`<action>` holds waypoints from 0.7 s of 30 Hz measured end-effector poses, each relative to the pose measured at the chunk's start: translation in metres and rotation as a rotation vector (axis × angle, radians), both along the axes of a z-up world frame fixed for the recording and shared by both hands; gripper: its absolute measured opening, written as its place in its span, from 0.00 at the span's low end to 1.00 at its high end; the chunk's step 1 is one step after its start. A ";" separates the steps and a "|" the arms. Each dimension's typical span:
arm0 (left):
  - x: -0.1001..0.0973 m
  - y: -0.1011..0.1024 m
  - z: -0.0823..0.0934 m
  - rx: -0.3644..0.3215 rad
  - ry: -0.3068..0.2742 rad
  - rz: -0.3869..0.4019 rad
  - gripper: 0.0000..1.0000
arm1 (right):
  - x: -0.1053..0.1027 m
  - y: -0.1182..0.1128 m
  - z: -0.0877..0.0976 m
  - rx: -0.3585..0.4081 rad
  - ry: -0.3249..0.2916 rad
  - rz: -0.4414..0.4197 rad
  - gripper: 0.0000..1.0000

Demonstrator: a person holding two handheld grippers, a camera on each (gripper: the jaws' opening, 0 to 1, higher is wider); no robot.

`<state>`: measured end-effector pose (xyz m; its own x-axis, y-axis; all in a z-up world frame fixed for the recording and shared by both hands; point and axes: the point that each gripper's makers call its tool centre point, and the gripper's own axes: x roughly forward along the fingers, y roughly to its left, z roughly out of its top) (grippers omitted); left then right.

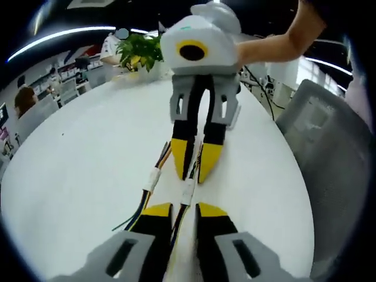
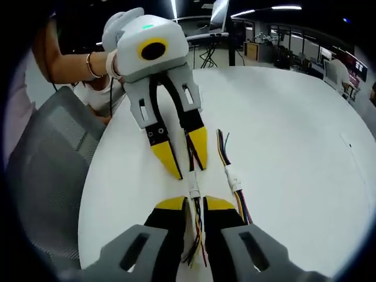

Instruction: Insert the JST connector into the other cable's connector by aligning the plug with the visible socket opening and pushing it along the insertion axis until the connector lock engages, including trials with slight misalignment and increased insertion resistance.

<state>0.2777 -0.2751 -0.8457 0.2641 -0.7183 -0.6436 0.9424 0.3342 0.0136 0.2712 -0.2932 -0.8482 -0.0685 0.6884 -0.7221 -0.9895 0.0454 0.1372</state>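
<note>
Both grippers are facing each other tip to tip over the white table, each pinching one end of the same cable line. In the left gripper view, the left gripper is clamping its wires just behind the white JST connector, while the right gripper is reaching in from beyond it, held by a bare forearm. The connector's long axis is running along both jaw pairs. Whether plug and socket are fully seated is hard to make out. A second cable is lying just beside the connector.
</note>
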 end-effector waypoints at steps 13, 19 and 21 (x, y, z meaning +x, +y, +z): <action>0.001 0.008 0.010 -0.039 0.039 0.080 0.17 | 0.001 -0.003 0.014 0.024 -0.019 -0.036 0.14; -0.002 0.005 0.018 -0.052 0.040 0.085 0.18 | 0.001 -0.002 0.019 0.033 -0.033 -0.044 0.14; -0.001 0.004 0.021 -0.053 0.040 0.090 0.19 | 0.001 -0.001 0.022 0.038 -0.036 -0.047 0.15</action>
